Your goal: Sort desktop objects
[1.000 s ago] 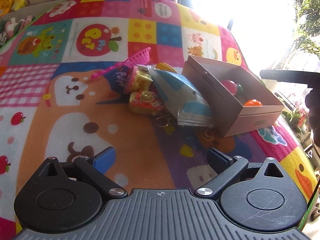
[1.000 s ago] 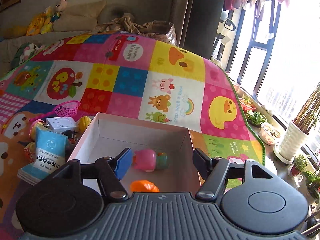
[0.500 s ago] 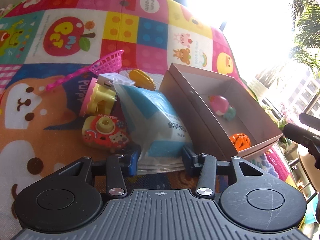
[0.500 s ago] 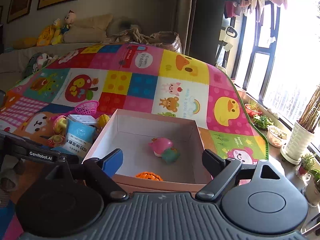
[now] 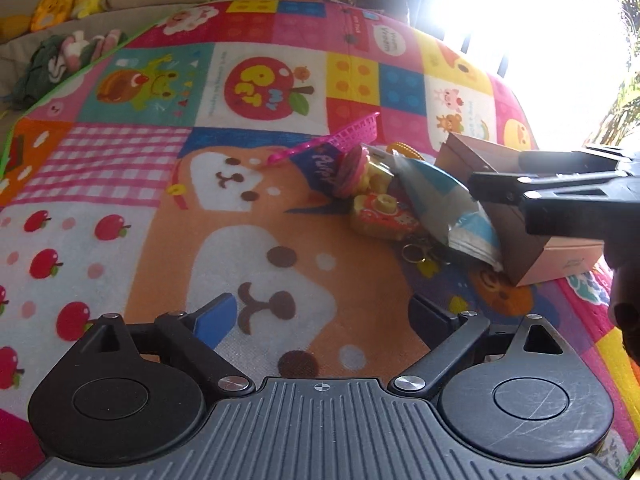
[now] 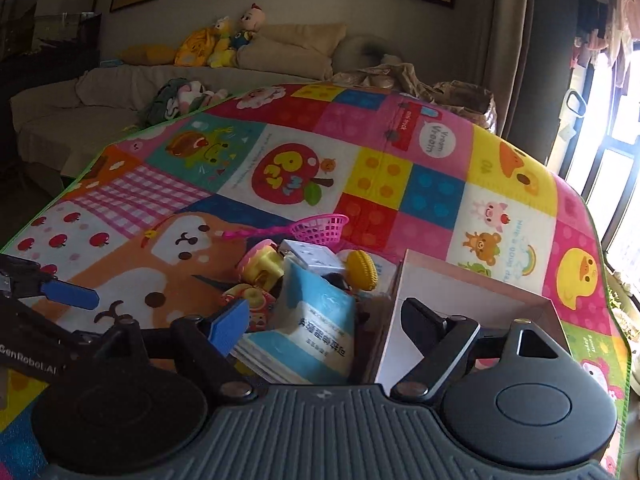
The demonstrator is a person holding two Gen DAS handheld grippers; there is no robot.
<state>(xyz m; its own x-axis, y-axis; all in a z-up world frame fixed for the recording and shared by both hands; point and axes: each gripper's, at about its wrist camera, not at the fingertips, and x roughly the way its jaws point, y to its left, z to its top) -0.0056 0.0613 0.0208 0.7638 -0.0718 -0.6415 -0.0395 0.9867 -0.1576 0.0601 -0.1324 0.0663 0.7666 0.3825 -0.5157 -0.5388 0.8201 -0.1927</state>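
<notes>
My left gripper [image 5: 322, 314] hovers over the bare play mat, its jaws opening wide with nothing between them. Beyond it to the right lies a pile: a blue-and-white pouch [image 5: 440, 200], a red-and-yellow toy camera [image 5: 380, 216], a pink-and-yellow toy [image 5: 356, 172], a pink net scoop [image 5: 356, 132] and a keyring [image 5: 416, 252]. The cardboard box [image 5: 540, 248] stands right of the pile. My right gripper [image 6: 326, 318] points at the pouch [image 6: 320, 340]; its jaws are closing and its pads do not press on the pouch. The box [image 6: 460, 288] is behind its right finger.
The right gripper's fingers [image 5: 504, 190] reach in over the box from the right. A white block [image 6: 312, 258] and a yellow ridged toy [image 6: 362, 270] lie behind the pouch. The left gripper's blue pad [image 6: 68, 294] shows at the left. A sofa [image 6: 120, 92] with plush toys stands beyond the mat.
My left gripper drew back from the pouch and its jaws went from narrow to wide. My right gripper swung left from above the box to the pile.
</notes>
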